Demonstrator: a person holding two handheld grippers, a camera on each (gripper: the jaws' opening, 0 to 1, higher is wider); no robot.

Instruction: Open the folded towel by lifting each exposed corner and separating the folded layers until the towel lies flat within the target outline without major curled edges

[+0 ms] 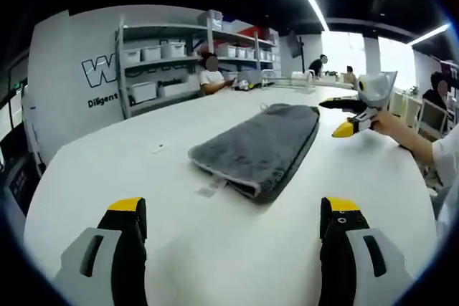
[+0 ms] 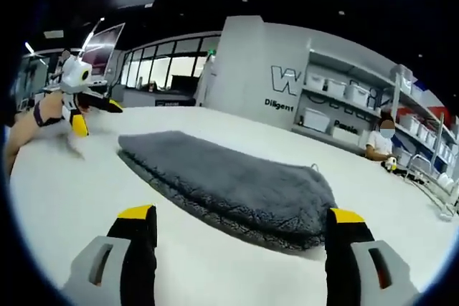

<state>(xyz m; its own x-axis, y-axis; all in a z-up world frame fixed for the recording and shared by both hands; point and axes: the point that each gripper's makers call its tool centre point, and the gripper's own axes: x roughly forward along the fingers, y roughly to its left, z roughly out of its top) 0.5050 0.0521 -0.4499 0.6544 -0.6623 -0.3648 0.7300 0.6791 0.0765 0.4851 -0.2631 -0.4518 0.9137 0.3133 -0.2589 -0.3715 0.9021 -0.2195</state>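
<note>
Grey towel point(image 1: 262, 150) still folded, flat on the white table point(image 1: 129, 170). Left gripper point(image 1: 237, 214) spread wide, holding nothing, hovering just short of it. Right gripper point(image 2: 240, 221) same deal, gaping, right beside the towel's edge.

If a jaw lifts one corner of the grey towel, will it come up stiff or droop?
The towel will probably droop: it lies in soft folded layers with rounded edges. Its thick pile suggests easy grip. On the smooth white table, it may slide when pushed.
</note>
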